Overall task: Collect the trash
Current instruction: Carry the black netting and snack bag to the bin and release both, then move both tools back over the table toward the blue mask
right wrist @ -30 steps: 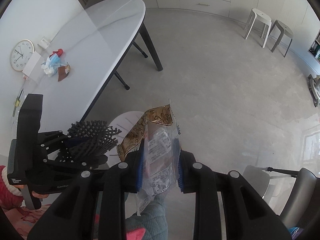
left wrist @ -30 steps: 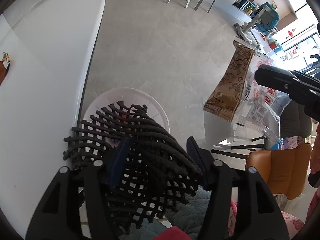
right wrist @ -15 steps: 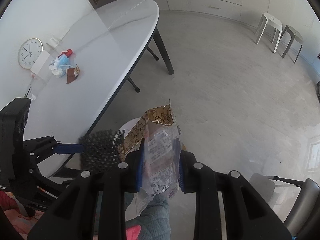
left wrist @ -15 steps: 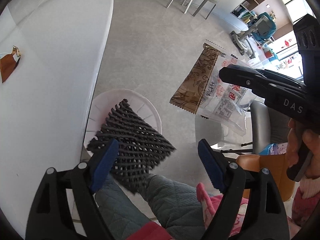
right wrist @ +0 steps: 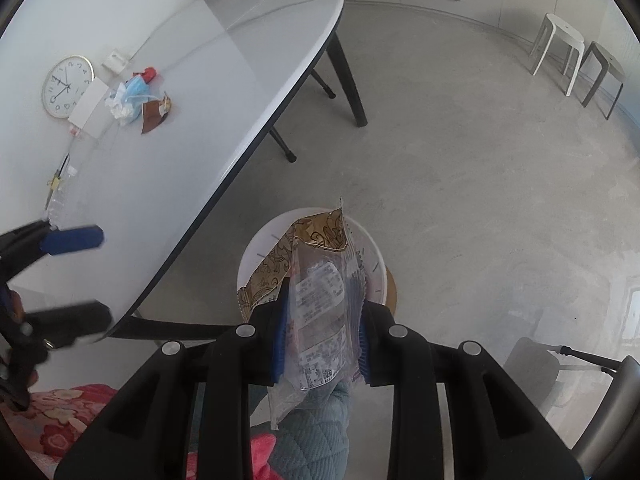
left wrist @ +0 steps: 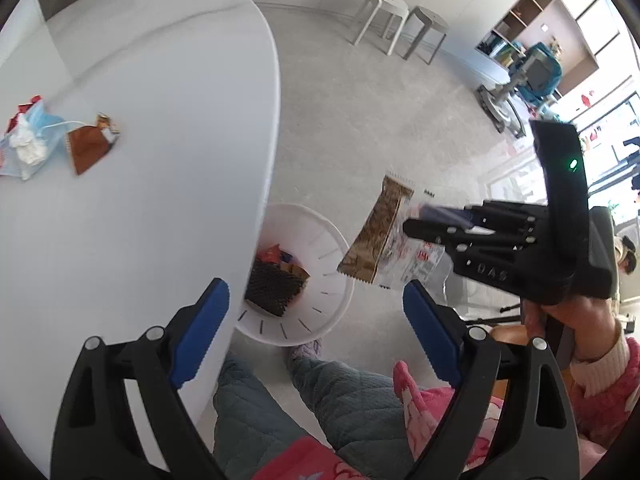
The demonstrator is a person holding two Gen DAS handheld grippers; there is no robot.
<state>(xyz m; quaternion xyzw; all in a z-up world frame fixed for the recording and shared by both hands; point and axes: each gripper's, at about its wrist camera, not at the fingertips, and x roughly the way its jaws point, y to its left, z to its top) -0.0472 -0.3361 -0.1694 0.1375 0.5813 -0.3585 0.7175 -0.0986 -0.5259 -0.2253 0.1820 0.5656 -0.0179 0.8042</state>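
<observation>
A white bin (left wrist: 320, 312) stands on the floor beside the table edge; it also shows in the right wrist view (right wrist: 376, 268). A black foam mesh (left wrist: 272, 288) lies inside it on other wrappers. My left gripper (left wrist: 316, 320) is open and empty above the bin and table edge. My right gripper (right wrist: 322, 332) is shut on a brown and clear plastic wrapper (right wrist: 320, 280), held above the bin; the wrapper also shows in the left wrist view (left wrist: 380, 240). More trash, a brown wrapper (left wrist: 90, 146) and a blue mask with tissue (left wrist: 28, 144), lies on the table.
The white oval table (left wrist: 160, 128) fills the left. A clock (right wrist: 66, 86) and a white card lie on it. Two stools (right wrist: 576, 64) stand far off on the grey floor. A chair (right wrist: 600, 400) is at the right. The person's legs are below the grippers.
My left gripper opened and let go of the black mesh, which dropped into the bin. It then rose and swung toward the table. My right gripper kept the wrapper and moved over the bin.
</observation>
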